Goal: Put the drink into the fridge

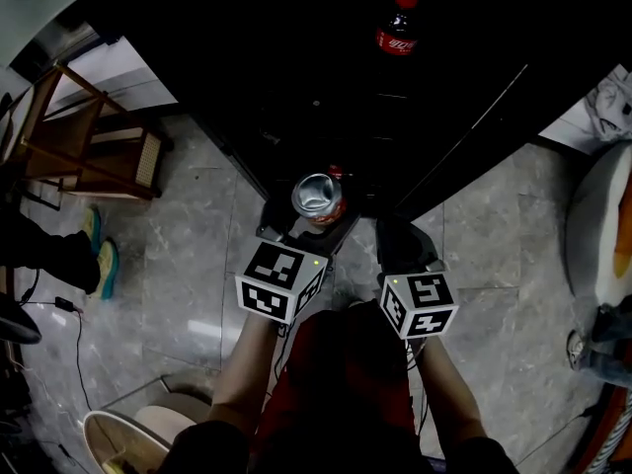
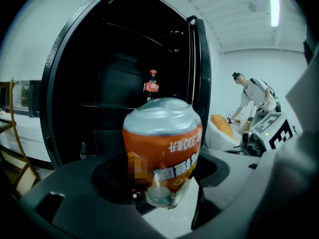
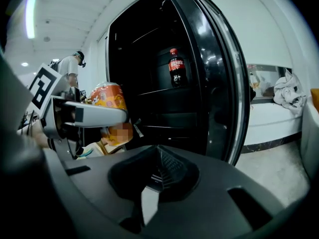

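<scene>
The left gripper (image 1: 316, 213) and right gripper (image 1: 395, 233) are black moulded plastic. Each carries 1 white cube of black square markers, left cube (image 1: 281, 279) and right cube (image 1: 418, 304), with a small green light. Ribbed pads (image 3: 168, 169) line the right jaws. Clothing (image 1: 341, 373) looks dark red.

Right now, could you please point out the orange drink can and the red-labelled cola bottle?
orange drink can (image 2: 162, 153), left gripper view, on its printed side.
red-labelled cola bottle (image 3: 176, 66), right gripper view, on its red label.
</scene>
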`<control>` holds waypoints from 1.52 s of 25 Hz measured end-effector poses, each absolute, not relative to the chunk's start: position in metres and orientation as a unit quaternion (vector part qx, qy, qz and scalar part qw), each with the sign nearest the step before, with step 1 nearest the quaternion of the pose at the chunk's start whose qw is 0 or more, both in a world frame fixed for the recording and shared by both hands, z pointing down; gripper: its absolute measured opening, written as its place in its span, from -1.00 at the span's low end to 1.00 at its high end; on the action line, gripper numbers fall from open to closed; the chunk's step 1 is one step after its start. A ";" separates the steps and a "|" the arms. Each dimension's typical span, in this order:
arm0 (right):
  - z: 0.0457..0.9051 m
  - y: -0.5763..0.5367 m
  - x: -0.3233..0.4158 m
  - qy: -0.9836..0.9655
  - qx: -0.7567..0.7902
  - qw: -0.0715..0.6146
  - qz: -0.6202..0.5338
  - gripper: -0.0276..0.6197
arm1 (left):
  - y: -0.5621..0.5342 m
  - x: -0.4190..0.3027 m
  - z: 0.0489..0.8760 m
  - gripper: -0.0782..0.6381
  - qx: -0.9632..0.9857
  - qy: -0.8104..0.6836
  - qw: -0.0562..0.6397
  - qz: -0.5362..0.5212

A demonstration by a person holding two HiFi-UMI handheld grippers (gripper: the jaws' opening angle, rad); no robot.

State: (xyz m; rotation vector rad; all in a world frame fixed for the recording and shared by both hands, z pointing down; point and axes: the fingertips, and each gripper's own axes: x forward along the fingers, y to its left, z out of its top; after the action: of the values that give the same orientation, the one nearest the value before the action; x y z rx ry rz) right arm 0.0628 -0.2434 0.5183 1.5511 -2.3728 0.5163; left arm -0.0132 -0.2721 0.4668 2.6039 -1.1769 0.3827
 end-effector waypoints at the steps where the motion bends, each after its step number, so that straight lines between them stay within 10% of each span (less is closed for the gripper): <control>1: 0.523 -0.246 0.063 -0.817 0.534 0.128 0.174 -0.86 | -0.275 -0.013 0.472 0.17 0.896 -0.406 0.125 0.132; 38: 0.578 -0.295 0.061 -0.844 0.514 0.104 0.111 -0.86 | -0.319 0.023 0.512 0.17 0.913 -0.379 0.056 0.140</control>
State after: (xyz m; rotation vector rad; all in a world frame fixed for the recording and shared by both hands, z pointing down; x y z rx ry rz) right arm 0.0608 -0.2949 0.5779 1.5168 -2.4889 0.3278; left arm 0.0231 -0.3194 0.5121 2.7702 -1.1497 0.4238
